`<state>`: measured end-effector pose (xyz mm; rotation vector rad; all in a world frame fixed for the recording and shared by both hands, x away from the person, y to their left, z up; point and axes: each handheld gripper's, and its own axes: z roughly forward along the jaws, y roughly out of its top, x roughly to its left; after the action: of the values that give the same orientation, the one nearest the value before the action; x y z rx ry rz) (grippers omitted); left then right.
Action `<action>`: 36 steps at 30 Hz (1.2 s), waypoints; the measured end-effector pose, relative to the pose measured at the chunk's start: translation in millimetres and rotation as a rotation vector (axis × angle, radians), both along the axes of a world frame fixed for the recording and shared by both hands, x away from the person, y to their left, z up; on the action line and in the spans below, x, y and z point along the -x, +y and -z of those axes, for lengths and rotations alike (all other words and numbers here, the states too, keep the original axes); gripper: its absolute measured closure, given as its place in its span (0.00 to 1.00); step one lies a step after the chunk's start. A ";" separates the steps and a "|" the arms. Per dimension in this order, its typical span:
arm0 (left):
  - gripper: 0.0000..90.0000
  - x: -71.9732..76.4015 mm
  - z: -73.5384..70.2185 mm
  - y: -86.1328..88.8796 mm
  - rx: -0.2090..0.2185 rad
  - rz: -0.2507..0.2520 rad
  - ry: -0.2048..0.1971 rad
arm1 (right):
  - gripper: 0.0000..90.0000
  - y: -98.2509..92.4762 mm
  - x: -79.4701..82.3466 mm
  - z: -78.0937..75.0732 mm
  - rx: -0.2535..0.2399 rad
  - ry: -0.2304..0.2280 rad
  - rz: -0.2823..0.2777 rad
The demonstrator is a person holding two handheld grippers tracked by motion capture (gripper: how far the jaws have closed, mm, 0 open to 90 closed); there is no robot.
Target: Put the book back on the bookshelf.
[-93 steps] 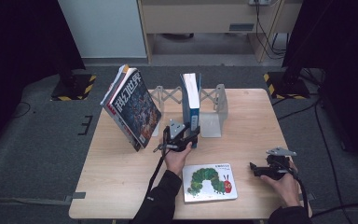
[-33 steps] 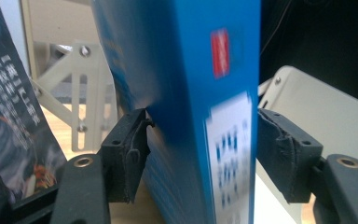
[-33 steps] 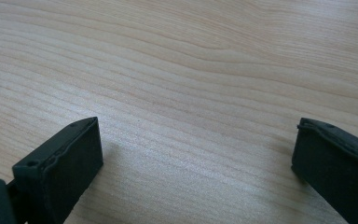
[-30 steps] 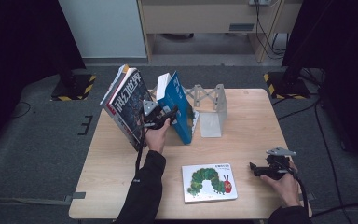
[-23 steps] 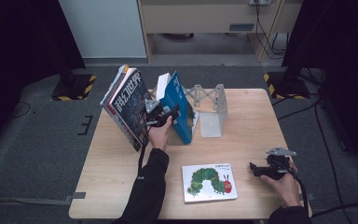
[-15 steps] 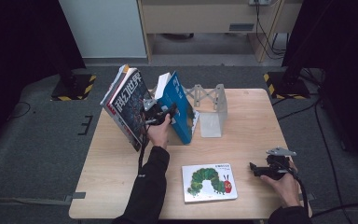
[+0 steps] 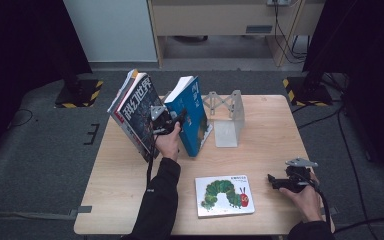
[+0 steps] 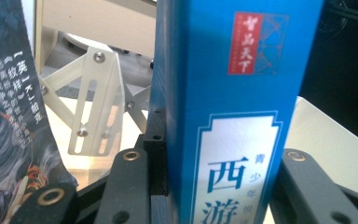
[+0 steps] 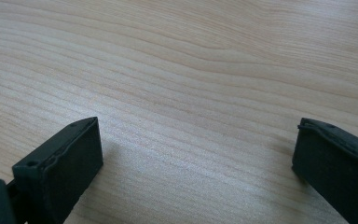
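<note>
A blue book (image 7: 192,117) stands tilted on the table, leaning left toward a dark magazine-style book (image 7: 136,112) that also leans. My left gripper (image 7: 179,119) is on the blue book's spine (image 8: 233,116); its jaws have just been closing with the book between them, and both pads (image 8: 156,154) now press on it. A picture book with a green caterpillar (image 7: 224,195) lies flat at the table's front. My right gripper (image 7: 276,181) rests low on the bare wood at the front right, open (image 9: 196,158) with nothing between its jaws.
A pale metal book rack (image 7: 227,117) stands just right of the blue book, its struts also in the left gripper view (image 8: 95,102). The wooden table (image 7: 260,150) has bare room in the middle and at the left front. Dark floor surrounds it.
Three seconds ago the blue book stood upright against the rack; it now leans left beside the dark book. Over the last second the left hand barely shifted; the right hand stayed still.
</note>
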<state>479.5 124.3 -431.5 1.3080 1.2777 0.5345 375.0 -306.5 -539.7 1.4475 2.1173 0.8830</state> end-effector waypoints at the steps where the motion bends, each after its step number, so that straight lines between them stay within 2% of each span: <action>1: 0.67 1.0 -0.6 -1.1 -0.008 0.003 -0.010 | 0.02 0.0 0.0 0.0 0.000 0.000 0.000; 4: 0.67 9.1 0.9 -8.7 -0.048 0.030 -0.051 | 0.02 0.0 -0.2 0.1 0.000 -0.002 0.001; 8: 0.67 16.2 2.2 -12.6 -0.076 0.048 -0.067 | 0.02 -0.1 -0.1 0.0 0.001 -0.001 -0.001; 11: 0.67 23.6 4.1 -13.2 -0.111 0.084 -0.092 | 0.02 0.3 0.0 0.0 -0.001 -0.001 0.004; 16: 0.67 31.9 10.0 -12.6 -0.118 0.099 -0.130 | 0.02 0.3 0.0 0.0 -0.001 -0.001 0.004; 17: 0.67 34.0 11.1 -12.2 -0.128 0.115 -0.143 | 0.02 0.4 0.0 0.0 -0.001 -0.001 0.004; 20: 0.65 38.1 12.5 -17.3 -0.112 0.152 -0.154 | 0.02 0.3 0.0 0.0 0.001 -0.002 0.003; 21: 0.61 40.4 15.0 -22.2 -0.094 0.173 -0.159 | 0.02 0.4 0.0 -0.1 0.002 -0.002 0.004; 24: 0.56 40.8 18.4 -27.4 -0.077 0.188 -0.155 | 0.03 0.7 0.3 -0.1 0.003 -0.003 0.007; 25: 0.56 41.1 19.9 -32.4 -0.113 0.170 -0.161 | 0.03 0.7 0.4 -0.1 0.003 -0.003 0.006; 27: 0.54 40.4 21.0 -33.3 -0.117 0.167 -0.151 | 0.03 0.7 0.3 -0.1 0.003 -0.003 0.006; 29: 0.53 36.5 26.8 -35.8 -0.138 0.168 -0.109 | 0.02 0.7 0.3 -0.1 0.002 -0.002 0.006; 30: 0.48 35.2 29.4 -36.6 -0.148 0.172 -0.095 | 0.02 0.7 0.3 -0.1 0.002 -0.002 0.006; 31: 0.47 33.2 35.0 -39.2 -0.165 0.169 -0.087 | 0.02 0.7 0.3 -0.1 0.002 -0.002 0.006; 34: 0.46 31.6 38.9 -41.5 -0.158 0.163 -0.083 | 0.02 0.7 0.3 -0.1 0.002 -0.002 0.005; 36: 0.48 30.7 39.0 -43.3 -0.184 0.149 -0.084 | 0.02 0.7 0.2 -0.1 0.002 -0.002 0.005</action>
<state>448.9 81.0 -470.5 1.5045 1.0712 0.6057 374.7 -305.8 -539.6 1.4501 2.1113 0.8801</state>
